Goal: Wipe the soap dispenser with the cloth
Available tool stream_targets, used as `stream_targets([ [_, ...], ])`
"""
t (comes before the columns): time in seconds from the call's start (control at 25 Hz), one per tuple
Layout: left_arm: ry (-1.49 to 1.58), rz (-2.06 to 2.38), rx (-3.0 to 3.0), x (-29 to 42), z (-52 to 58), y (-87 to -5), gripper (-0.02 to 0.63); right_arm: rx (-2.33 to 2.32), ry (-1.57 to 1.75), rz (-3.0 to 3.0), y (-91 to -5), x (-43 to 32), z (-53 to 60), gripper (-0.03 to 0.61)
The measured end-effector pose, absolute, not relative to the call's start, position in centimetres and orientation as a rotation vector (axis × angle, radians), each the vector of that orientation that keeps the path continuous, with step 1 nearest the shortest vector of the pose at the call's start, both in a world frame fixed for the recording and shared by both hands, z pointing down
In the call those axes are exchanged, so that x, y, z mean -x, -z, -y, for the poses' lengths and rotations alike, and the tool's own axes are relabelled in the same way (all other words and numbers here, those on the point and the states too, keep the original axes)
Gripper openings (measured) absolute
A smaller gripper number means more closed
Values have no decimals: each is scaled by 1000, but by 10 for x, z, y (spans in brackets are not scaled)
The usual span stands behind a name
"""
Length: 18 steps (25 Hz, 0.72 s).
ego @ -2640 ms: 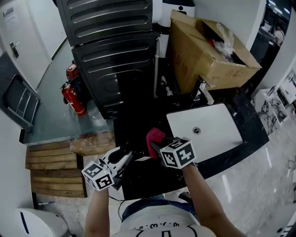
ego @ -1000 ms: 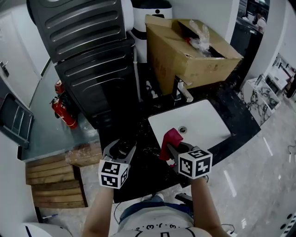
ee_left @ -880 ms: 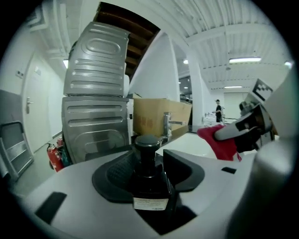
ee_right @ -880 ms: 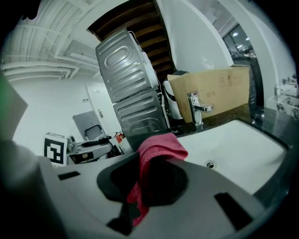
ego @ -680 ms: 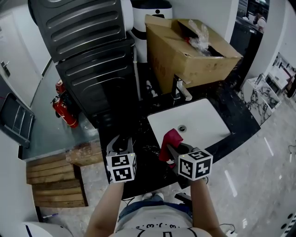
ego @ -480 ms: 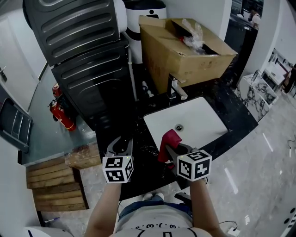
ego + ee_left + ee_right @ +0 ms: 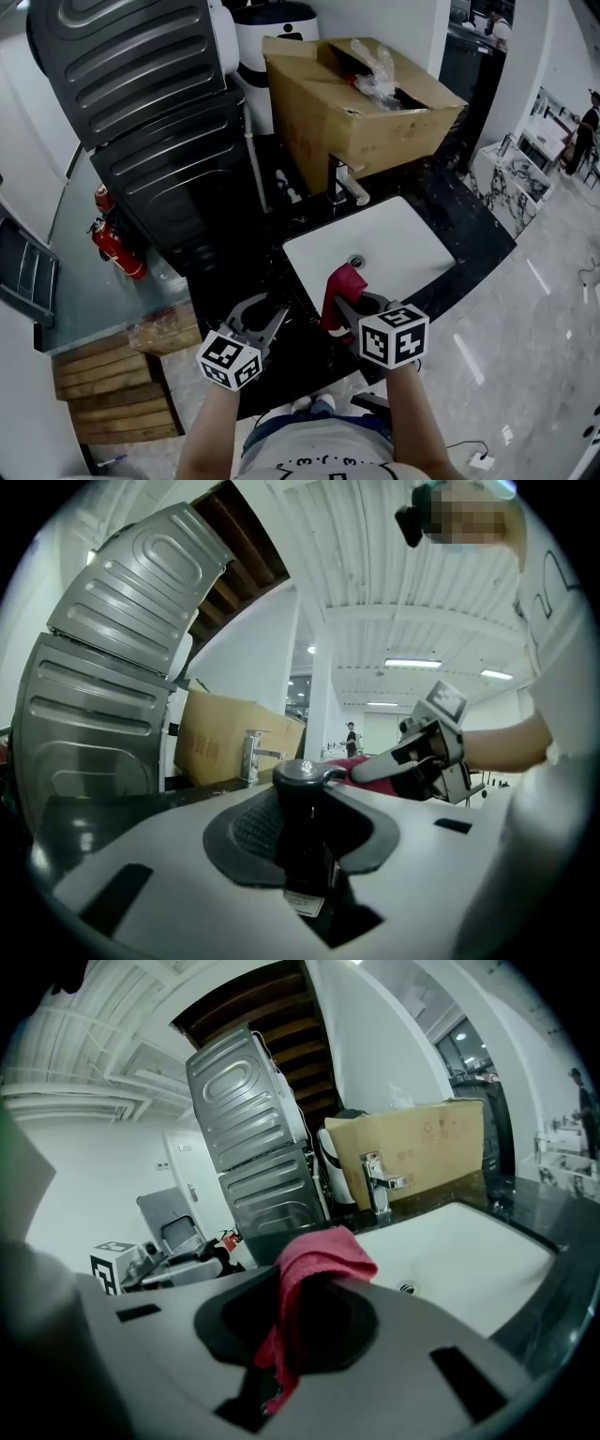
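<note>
A black pump soap dispenser (image 7: 304, 829) stands upright between the jaws of my left gripper (image 7: 262, 320), which have just been closing and are now shut on its body. Its pump head (image 7: 306, 772) rises above the jaws. In the head view the bottle is hard to tell from the black counter (image 7: 300, 347). My right gripper (image 7: 345, 303) is shut on a red cloth (image 7: 341, 282), which folds over its jaws (image 7: 315, 1262). The cloth hangs just right of the dispenser, close to it but apart. Both grippers are over the counter's front, left of the sink.
A white sink (image 7: 394, 246) with a chrome faucet (image 7: 345, 186) lies to the right. Behind it sits an open cardboard box (image 7: 347, 103). Dark ribbed metal panels (image 7: 141, 112) stand at the back left. Red fire extinguishers (image 7: 105, 246) and wooden slats (image 7: 103, 394) are on the floor.
My left gripper's jaws have narrowed onto the dispenser, and the gripper has swung towards the right one. The right gripper and cloth have stayed put. The head view has shifted a little.
</note>
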<state>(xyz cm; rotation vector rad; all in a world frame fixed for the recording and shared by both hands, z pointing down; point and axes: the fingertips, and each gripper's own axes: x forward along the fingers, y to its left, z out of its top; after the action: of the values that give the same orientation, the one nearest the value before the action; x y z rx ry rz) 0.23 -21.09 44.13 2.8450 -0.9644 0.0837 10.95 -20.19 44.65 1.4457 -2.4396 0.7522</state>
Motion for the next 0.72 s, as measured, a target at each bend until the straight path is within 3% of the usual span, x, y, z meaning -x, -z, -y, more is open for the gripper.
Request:
stream_targets([
  [0.28, 27, 930, -2763, 47, 195, -451, 107, -1370, -735, 2433, -449, -94, 207, 52],
  [0.72, 48, 897, -2680, 69, 187, -465, 107, -925, -527, 2491, -456, 1, 192, 52],
])
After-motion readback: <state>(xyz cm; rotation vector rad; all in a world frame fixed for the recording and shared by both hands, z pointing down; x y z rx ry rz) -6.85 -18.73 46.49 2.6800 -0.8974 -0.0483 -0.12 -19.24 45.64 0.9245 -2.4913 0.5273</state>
